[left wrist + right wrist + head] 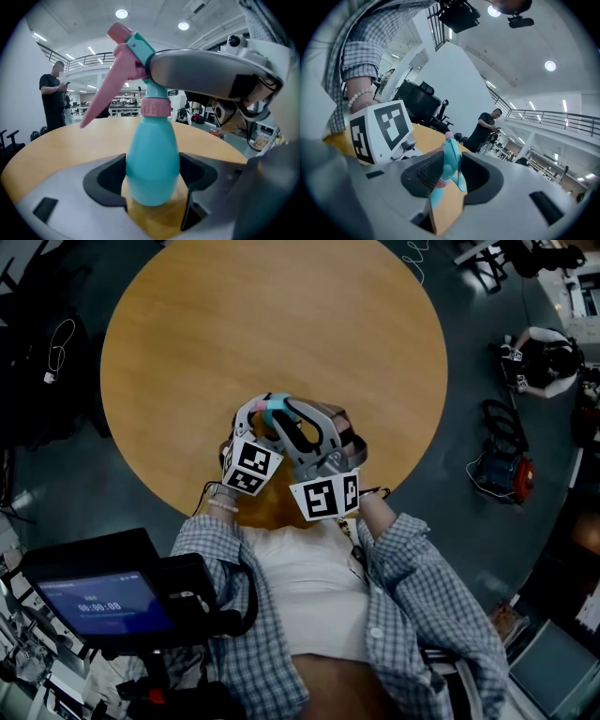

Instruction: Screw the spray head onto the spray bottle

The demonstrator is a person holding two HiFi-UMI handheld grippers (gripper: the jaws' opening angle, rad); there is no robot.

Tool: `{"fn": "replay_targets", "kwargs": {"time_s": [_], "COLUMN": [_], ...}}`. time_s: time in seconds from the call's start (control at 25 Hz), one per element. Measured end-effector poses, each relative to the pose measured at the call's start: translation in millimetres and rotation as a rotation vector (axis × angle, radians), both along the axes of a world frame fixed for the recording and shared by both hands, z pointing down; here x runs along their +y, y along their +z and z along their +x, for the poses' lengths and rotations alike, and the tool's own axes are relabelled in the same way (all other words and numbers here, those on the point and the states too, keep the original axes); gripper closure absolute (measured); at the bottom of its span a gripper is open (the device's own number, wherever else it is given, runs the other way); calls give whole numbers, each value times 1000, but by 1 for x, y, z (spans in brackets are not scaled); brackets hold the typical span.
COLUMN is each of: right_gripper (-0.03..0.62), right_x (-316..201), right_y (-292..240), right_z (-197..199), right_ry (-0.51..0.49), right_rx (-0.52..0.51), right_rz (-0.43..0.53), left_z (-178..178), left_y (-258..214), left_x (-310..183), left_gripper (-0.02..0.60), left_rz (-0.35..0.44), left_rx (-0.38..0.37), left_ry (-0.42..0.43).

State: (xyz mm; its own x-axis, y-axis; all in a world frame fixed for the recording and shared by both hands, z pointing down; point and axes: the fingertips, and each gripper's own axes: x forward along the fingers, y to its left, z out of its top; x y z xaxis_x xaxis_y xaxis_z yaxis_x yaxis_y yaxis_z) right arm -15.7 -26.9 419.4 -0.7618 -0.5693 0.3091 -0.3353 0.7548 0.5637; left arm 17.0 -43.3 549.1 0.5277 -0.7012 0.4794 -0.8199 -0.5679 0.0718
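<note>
- Presently the left claw [154, 180] is closed on the teal spray bottle [152, 154]. One black pad presses each side of the lower body, and the bottle stands upright.
- Right claw [452, 176] is clamped on the spray head [451, 159], with its pads against both sides of the teal housing.
- Spray head is seated on the bottle's neck, with the pink collar [156, 107] at the joint. The pink trigger [105, 93] slants down toward the left of the left gripper view.
- In the left gripper view the right claw reaches in level from the right, at the height of the spray head and above the left claw.
- In the head view both claws meet over the near edge of the round wooden desk [281, 324]. Their marker cubes [251, 465] sit side by side, turned toward the person.
- Both forearms, in checked sleeves [427, 587], extend forward from the body and converge at the bottle. The left wrist carries a bead bracelet [360, 98].
- Whether the bottle's base rests on the desk cannot be told; wood shows directly beneath it.
- A person in black [52, 101] stands beyond the desk's far side.
</note>
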Motion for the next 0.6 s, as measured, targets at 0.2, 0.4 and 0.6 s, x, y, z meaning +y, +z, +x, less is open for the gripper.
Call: {"fn": "replay_targets", "kwargs": {"time_s": [0.2, 0.4, 0.6], "right_gripper": [482, 480, 480], "right_x": [1, -1, -2], "right_y": [1, 0, 2], "right_z": [0, -1, 1], "right_ry": [-19, -21, -23], "right_rx": [27, 70, 55], "right_rz": [-29, -75, -137], "left_z": [0, 0, 1], "left_y": [0, 1, 1], "left_x": [-1, -1, -1], "left_gripper": [215, 216, 215], "left_rz": [-2, 1, 3], "left_rx": [1, -2, 0], "left_ry": [-6, -7, -4]}}
